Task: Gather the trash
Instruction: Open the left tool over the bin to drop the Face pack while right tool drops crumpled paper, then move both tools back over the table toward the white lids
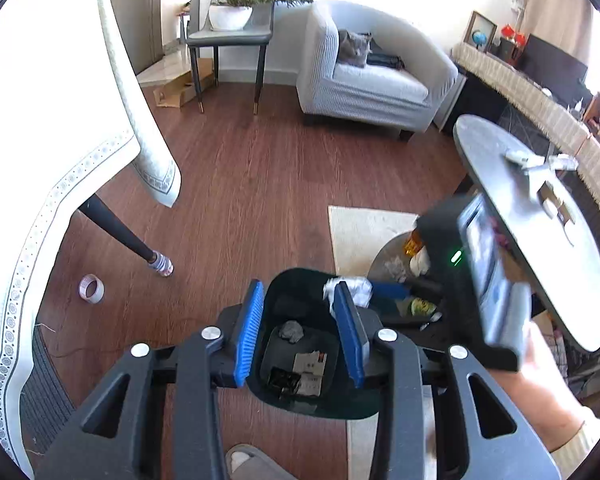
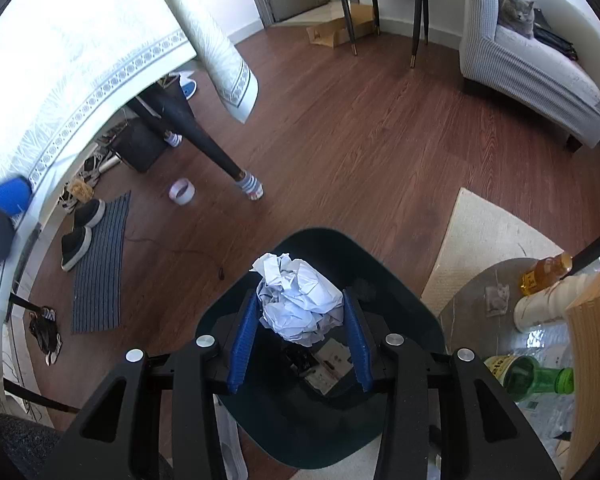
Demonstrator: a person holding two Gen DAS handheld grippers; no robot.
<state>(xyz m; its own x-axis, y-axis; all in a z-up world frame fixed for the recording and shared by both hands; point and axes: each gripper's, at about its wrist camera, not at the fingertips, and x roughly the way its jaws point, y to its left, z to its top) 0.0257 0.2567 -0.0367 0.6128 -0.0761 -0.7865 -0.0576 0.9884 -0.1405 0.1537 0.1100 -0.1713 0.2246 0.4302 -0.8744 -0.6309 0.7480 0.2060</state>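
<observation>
Paper wad (image 2: pixel 298 304) is pinched in the right tool (image 2: pixel 300 334), hanging right over the bin (image 2: pixel 404 280). Left tool (image 1: pixel 296 324) is part open, holding nothing, also above it. Drop step: next just spread the right pads so it falls in.

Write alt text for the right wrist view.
The right gripper, blue-padded, holds a crumpled white paper ball above an open dark plastic trash bin already containing scraps. Behind it are brown wood flooring, a roll of tape and a grey cat on a pale armchair.
</observation>
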